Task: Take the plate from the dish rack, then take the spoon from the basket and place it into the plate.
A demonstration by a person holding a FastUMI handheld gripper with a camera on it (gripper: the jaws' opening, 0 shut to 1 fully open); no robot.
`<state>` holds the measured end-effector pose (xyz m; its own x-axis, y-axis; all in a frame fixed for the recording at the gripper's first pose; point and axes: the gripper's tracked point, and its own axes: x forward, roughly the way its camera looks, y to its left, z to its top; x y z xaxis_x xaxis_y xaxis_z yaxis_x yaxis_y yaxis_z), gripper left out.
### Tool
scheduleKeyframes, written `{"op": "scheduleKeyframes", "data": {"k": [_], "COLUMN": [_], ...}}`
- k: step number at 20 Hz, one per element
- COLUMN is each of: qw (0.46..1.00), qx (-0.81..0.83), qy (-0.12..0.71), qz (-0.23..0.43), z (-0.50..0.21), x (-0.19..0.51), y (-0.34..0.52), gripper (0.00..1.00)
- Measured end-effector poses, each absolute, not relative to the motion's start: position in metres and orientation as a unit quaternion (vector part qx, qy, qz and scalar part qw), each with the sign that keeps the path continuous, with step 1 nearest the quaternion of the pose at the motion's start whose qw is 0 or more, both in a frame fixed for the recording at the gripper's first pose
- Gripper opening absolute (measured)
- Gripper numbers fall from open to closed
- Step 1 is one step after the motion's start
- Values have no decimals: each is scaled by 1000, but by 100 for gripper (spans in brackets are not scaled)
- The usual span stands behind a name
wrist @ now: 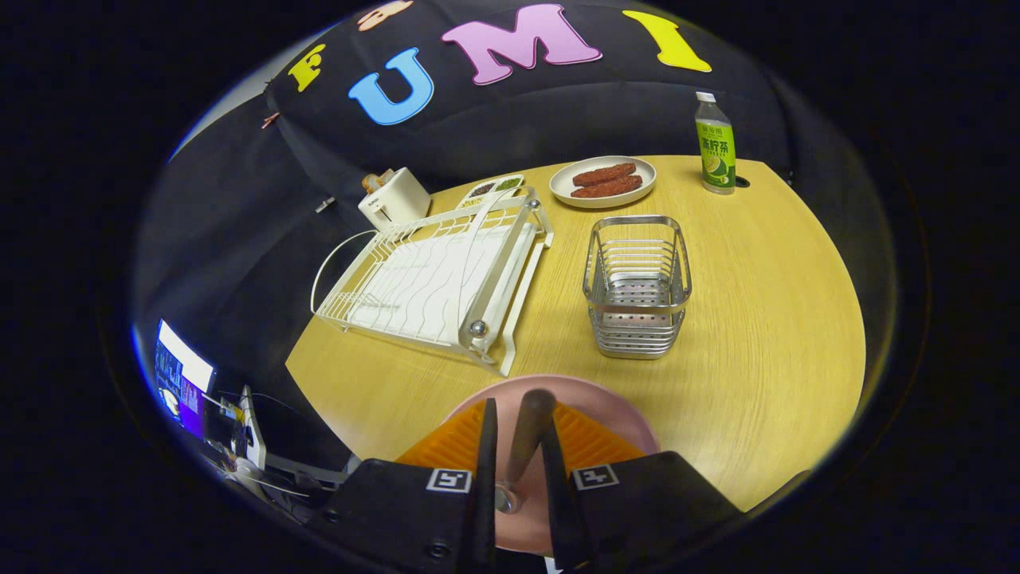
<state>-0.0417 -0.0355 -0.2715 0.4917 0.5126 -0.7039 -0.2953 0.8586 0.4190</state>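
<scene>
Pink, the plate (594, 399) lies at the near edge of the table (765, 335), right under the gripper (518, 434). We see the spoon (526, 438) standing between the fingers with its dark handle end up and its metal part down over the plate. The fingers are drawn in narrow and both press on the spoon's handle, one on each side.

Beyond the fingers, about mid-table, stands the wire basket (637, 287), upright. To its left the white rack (434, 275) sits along the table's left edge, its near corner close to the plate's rim. Behind the rack, at the far left corner, we see a white toaster (394, 199) and beside it a small tray (494, 190) with dark and green fillings. At the far edge a white dish (603, 182) holds two brown sausages (606, 180), and to its right, near the far right corner, stands a bottle (715, 145) with a green label and a white cap. Off the table's left side, low down, a screen (182, 379) glows.
</scene>
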Motion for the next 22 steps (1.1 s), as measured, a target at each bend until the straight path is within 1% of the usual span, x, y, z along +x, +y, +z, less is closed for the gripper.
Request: {"op": "scheduleKeyframes", "data": {"k": [2, 3, 6, 9, 13, 17, 22], "qw": [853, 853, 861, 886, 931, 966, 987], "qx": [118, 116, 101, 71, 45, 46, 51], "qy": [450, 451, 442, 403, 304, 214, 129], "qz": [235, 235, 229, 220, 195, 138, 75], "z": [-272, -272, -265, -238, -165, -84, -20], "x": [-44, -44, -45, -39, -22, -8, 3], "y": [-37, -37, -44, -54, -65, -76, -83], "gripper": [36, 44, 100, 99, 98, 98, 98]}}
